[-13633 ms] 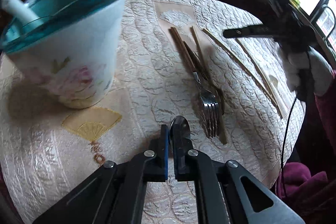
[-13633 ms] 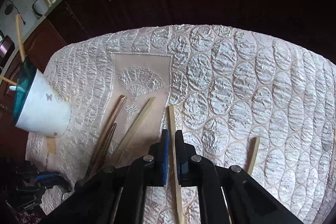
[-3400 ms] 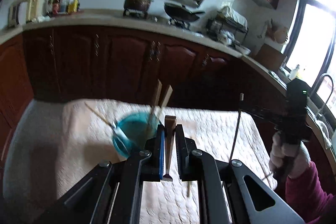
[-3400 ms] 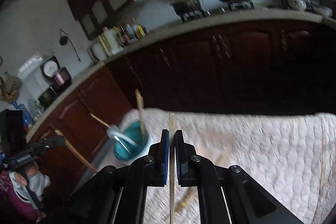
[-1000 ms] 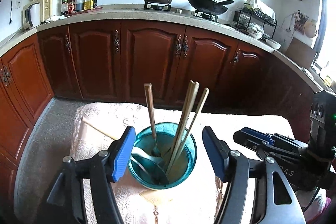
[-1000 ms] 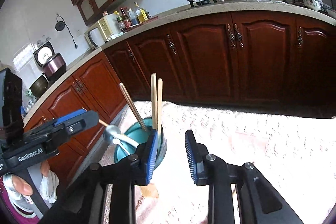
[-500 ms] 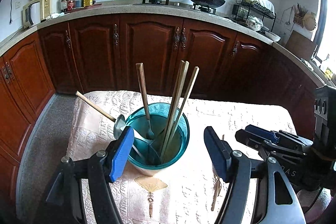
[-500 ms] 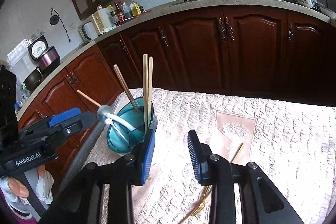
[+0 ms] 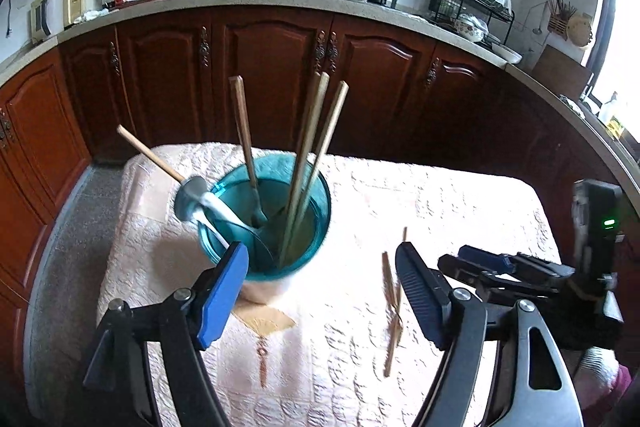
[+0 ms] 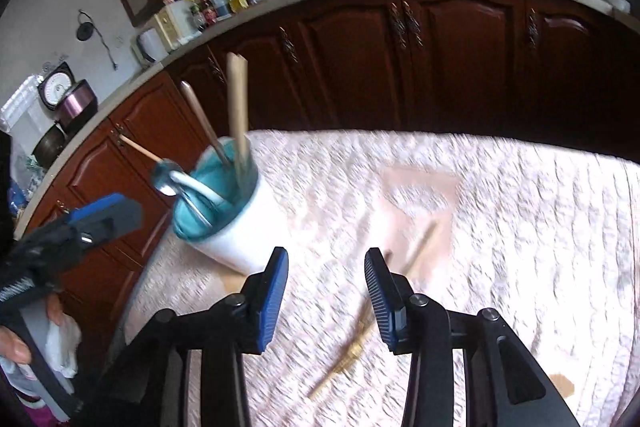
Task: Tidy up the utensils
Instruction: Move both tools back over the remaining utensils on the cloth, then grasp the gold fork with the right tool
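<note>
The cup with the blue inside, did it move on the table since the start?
Yes. The cup now stands upright near the table's far left side, just behind the gold fan pattern on the cloth; at the start it was tipped and nearer the camera.

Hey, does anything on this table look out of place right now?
Yes: two chopsticks lie loose and crossed on the tablecloth beside the cup, while the other utensils already stand inside it.

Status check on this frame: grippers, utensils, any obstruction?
Left gripper open, empty; right gripper empty, jaws just opening. Cup holds chopsticks, spoons. Two chopsticks still lying on tablecloth. Nothing in the way.
</note>
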A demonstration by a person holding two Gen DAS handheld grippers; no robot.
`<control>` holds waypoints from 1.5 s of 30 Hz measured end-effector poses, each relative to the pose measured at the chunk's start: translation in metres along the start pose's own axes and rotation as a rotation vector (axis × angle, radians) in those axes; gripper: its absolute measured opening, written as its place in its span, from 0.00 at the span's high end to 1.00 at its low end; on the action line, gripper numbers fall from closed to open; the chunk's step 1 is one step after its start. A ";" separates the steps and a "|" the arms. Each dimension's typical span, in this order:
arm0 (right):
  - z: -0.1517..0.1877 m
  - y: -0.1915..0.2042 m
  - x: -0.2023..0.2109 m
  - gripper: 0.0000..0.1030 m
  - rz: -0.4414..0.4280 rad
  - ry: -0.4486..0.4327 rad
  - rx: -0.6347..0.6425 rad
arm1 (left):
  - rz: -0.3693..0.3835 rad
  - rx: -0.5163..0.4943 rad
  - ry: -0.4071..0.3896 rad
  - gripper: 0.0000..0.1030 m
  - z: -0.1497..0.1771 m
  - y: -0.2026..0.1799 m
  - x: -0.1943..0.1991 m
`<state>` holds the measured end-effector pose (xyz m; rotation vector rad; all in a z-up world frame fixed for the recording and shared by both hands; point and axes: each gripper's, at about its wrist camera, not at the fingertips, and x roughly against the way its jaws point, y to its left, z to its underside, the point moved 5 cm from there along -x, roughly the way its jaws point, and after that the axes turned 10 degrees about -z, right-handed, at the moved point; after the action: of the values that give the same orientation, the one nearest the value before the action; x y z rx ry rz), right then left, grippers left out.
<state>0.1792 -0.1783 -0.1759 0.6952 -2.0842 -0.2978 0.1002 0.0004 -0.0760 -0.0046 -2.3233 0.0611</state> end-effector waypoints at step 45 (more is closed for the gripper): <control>0.131 -0.103 -0.002 0.84 0.061 0.210 -0.212 | 0.155 -0.023 0.332 0.22 0.099 -0.089 -0.096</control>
<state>0.1109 -0.2676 -0.2988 0.5114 -1.8387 -0.3879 0.0949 -0.0944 -0.2094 -0.1926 -1.9875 0.1035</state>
